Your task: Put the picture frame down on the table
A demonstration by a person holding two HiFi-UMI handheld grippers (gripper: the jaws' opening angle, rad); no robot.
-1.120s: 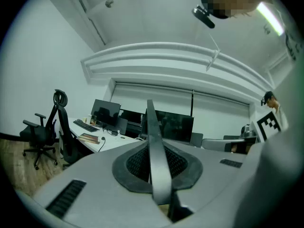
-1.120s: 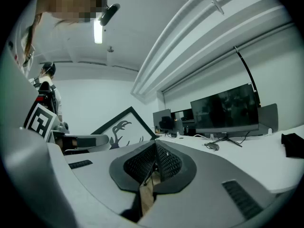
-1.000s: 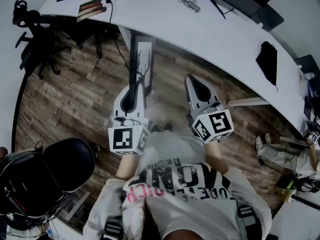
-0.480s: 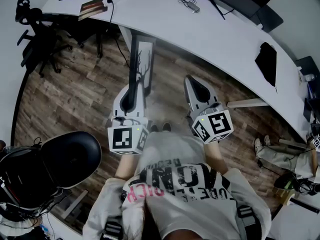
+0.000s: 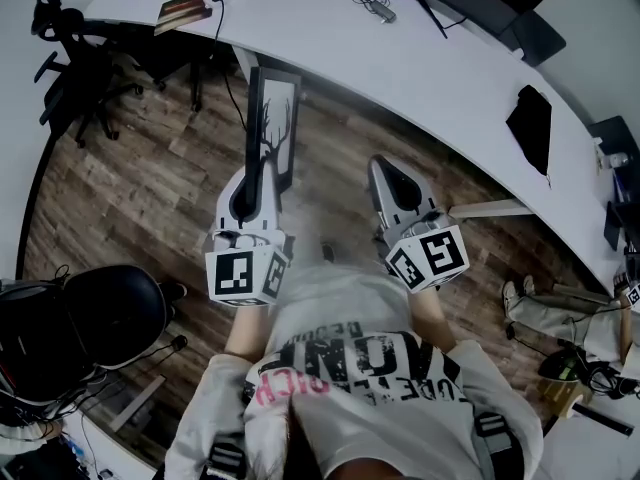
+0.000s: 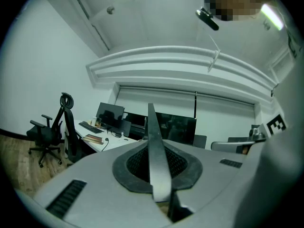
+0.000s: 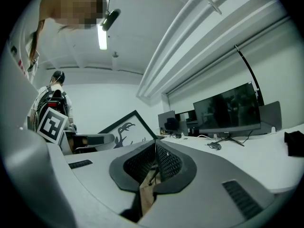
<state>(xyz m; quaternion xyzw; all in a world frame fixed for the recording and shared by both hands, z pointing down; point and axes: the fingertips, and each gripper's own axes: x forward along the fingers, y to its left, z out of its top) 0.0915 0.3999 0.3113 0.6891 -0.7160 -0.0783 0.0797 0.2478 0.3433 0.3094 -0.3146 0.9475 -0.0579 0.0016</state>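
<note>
The picture frame (image 5: 270, 128) has a black border and a bare-tree print. It juts out over the wood floor, its far end close to the white table's edge (image 5: 330, 43). My left gripper (image 5: 256, 168) is shut on the frame's near end. In the left gripper view the frame (image 6: 152, 127) stands edge-on between the two pads. My right gripper (image 5: 386, 164) hovers to the right of the frame, shut with nothing in it. In the right gripper view its jaws (image 7: 155, 147) meet, and the frame (image 7: 124, 128) shows tilted at the left.
On the curved white table lie a book (image 5: 185, 10), keys on a cord (image 5: 378, 6) and a black item (image 5: 530, 120). An office chair (image 5: 75, 58) stands at the far left, another black chair (image 5: 105, 313) at the lower left. Monitors (image 7: 227, 110) stand on the table.
The left gripper and the frame have shifted a little left and toward the table. The right gripper has hardly moved. The black chair at lower left has slid leftward.
</note>
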